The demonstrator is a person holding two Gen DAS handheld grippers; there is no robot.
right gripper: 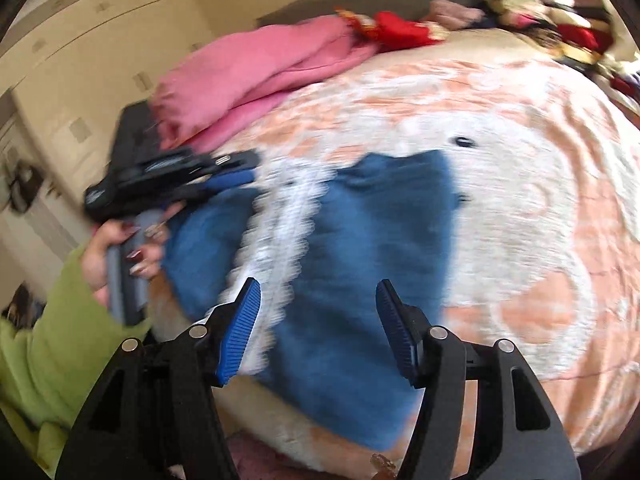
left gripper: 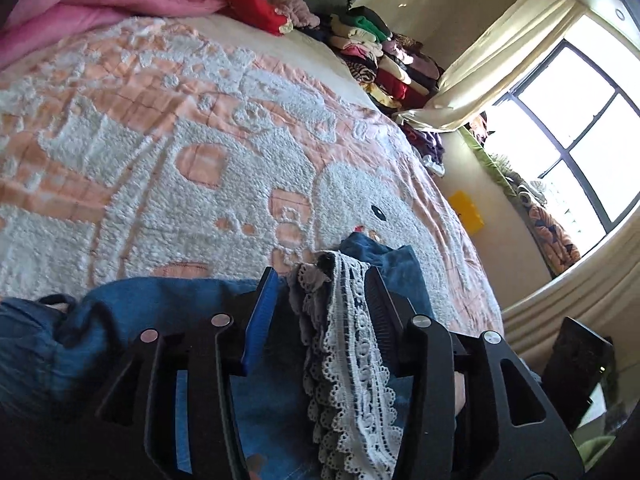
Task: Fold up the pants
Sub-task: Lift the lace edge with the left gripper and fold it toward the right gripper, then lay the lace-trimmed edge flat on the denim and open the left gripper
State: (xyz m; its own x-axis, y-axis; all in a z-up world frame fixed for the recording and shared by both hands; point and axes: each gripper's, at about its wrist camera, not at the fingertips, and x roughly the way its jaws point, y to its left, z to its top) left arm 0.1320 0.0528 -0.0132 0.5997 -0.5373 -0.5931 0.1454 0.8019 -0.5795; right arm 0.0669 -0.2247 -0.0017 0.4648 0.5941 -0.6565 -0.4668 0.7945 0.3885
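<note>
Two tools work over one pair of blue denim pants (right gripper: 360, 280) lying on the bed (right gripper: 520, 200), whose peach and white tufted cover shows a cartoon face.

At the left of the right wrist view, a hand (right gripper: 116, 256) in a green sleeve (right gripper: 48, 344) holds the left tool (right gripper: 236, 168) at the far left edge of the pants. From its own camera, the left tool (left gripper: 324, 292) stands partly open with a band of white lace trim (left gripper: 348, 352) lying loose between the two pads; the lace touches the right pad but is not pinched, so the tool grips nothing.

In the middle, the pants already lie doubled into a compact block, the lace trim running in a strip from the far edge toward the near one. I judge that at least one fold is done and the cloth has been let go.

Toward the right, the right tool (right gripper: 318, 328) hovers above the near part of the pants with its blue pads well apart and nothing between them. The picture is blurred here, so finer creases cannot be read.

What is left, by my reading, is a final fold or a smoothing of the block. A pink quilt (right gripper: 248, 76) and stacked clothes (left gripper: 380, 60) sit far back.
</note>
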